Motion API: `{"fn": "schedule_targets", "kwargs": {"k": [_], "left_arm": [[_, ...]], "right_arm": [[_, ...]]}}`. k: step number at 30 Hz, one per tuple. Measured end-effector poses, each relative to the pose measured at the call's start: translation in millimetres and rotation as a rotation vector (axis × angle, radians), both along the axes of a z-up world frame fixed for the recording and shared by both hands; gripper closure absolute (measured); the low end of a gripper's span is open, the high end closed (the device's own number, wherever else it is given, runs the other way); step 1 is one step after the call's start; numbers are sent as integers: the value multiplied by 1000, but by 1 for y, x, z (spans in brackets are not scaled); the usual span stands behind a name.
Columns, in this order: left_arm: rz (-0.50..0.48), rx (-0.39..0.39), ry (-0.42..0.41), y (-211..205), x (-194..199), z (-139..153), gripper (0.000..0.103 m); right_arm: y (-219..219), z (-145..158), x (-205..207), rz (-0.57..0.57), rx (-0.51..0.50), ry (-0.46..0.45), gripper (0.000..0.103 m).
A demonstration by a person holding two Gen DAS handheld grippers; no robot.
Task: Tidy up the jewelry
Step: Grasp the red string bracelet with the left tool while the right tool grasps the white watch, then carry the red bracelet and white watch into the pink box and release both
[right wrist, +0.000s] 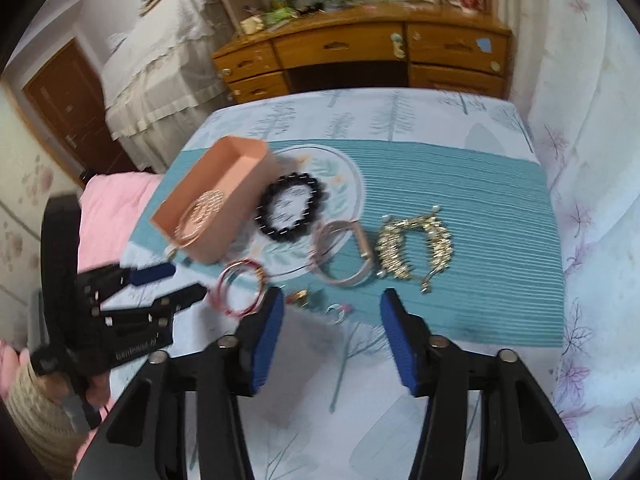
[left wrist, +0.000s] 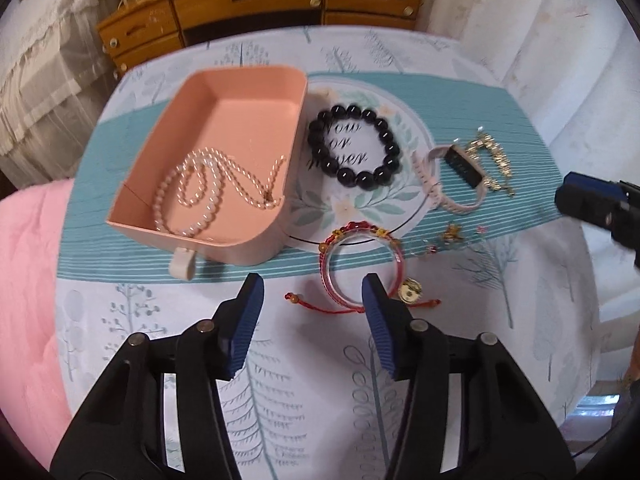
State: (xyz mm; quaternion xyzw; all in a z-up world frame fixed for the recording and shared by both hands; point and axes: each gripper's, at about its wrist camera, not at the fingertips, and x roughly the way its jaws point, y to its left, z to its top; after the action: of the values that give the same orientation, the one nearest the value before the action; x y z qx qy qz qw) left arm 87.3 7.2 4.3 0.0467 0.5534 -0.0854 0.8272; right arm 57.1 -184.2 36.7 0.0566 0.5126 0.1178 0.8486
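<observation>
A pink open box holds a pearl necklace. Beside it on the cloth lie a black bead bracelet, a pink smart band, a gold chain bracelet, a red bangle with red cord and small earrings. My left gripper is open and empty, just in front of the red bangle. My right gripper is open and empty, above the earrings.
The jewelry lies on a teal and white tree-print cloth over a table. A pink blanket lies at the left. A wooden dresser stands behind the table.
</observation>
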Motion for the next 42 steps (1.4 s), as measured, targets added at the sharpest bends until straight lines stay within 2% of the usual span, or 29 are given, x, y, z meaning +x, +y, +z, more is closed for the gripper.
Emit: {"fn": "schedule_targets", "kwargs": {"k": [2,8,13,18,21,25,26,28,34,37,42], "left_arm": [[13,8,24,-1,7,-10,59],[56,-5,83,4,27,-28,62],[71,-15,119,5,41,-37,67],[62,11,117,-1,47,-38,74],[61,21,123,-5,49,-38,80],[40,32,134,-11,49,-38,91],[27,31,139,-14,49,-37,97],[18,38,138,-17,45,-37,98],[19,18,129,-17,38,-33,98],[17,11,105,-15,30,-22,98],[16,1,37,-5,14,13,98]], "right_arm": [[-4,-10,17,-20,13,53,65],[-10,-49,58,-67,87,198,71],[-5,-68,75,-96,118,247,71],[2,-85,89,-125,113,270,71],[9,-95,93,-121,87,288,78],[16,-96,94,-105,31,253,89],[17,-96,94,-100,20,246,92],[17,-97,94,-90,31,247,97],[13,-86,84,-82,55,232,98],[11,-72,75,-75,59,206,98],[17,-42,63,-54,51,148,98]]}}
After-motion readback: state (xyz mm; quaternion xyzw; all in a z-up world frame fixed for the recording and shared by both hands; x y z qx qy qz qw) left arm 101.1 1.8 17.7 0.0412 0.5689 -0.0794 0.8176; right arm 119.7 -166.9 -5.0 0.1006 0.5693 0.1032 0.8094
